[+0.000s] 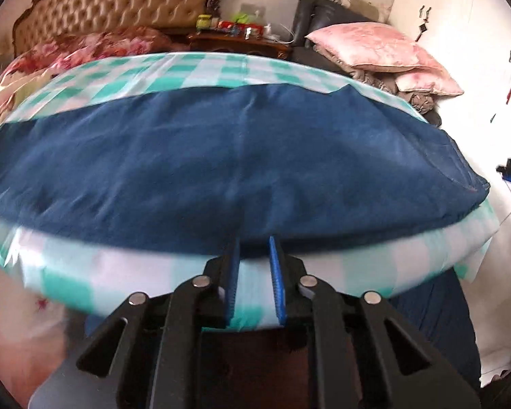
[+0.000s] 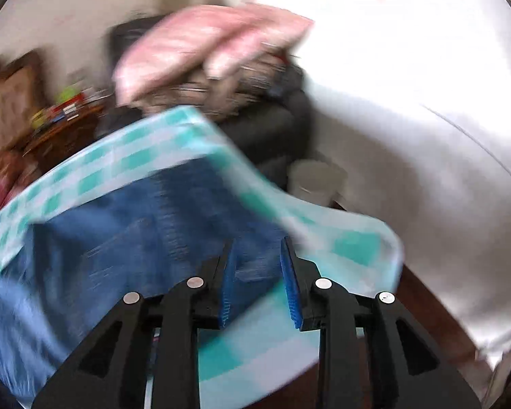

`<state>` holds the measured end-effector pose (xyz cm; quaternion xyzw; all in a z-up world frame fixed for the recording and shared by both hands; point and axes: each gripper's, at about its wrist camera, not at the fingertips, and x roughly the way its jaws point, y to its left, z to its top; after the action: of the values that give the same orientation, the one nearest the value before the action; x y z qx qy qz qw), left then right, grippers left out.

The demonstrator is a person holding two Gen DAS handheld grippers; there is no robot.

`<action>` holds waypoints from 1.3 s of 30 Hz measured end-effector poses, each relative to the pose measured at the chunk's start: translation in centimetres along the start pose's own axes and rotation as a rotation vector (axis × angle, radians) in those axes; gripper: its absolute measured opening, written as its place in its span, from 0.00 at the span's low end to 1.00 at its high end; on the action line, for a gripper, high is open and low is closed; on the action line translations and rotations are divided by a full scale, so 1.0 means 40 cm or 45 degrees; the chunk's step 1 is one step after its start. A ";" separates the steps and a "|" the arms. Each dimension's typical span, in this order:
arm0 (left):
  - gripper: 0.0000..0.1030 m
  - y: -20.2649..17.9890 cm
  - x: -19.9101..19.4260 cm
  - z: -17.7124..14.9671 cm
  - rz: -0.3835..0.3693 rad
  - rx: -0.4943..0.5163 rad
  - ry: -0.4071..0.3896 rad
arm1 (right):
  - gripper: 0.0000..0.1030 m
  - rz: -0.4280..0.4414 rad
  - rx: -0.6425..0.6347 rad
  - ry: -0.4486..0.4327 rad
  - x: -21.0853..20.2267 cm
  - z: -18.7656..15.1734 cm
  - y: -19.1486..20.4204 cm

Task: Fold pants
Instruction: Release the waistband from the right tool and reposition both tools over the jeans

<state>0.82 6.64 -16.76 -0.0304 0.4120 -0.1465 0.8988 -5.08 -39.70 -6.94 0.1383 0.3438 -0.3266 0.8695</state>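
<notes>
with the blue pants (image 1: 221,167) lying flat across the checked sheet (image 1: 194,71), left gripper (image 1: 253,255) and right gripper (image 2: 259,266) both slightly spread and empty, a fresh pinch at the near edge seems next.

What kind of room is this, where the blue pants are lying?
Most likely a bedroom. There is a tufted headboard, pink pillows, and a checked sheet spread under the pants, apparently on a bed.

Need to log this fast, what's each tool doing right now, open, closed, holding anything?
Left tool: open, empty, at the near edge of the blue pants.
Right tool: open, pants fabric between the fingers, not gripped.
</notes>
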 end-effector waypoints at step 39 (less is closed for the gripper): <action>0.36 0.324 0.105 0.300 0.269 -0.013 -0.121 | 0.60 0.621 -0.920 0.107 0.324 0.051 0.770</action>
<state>15.49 17.03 -14.20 0.0016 0.3704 -0.0472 0.9277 23.51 -23.75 -13.89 -0.0846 0.4282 0.0354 0.8990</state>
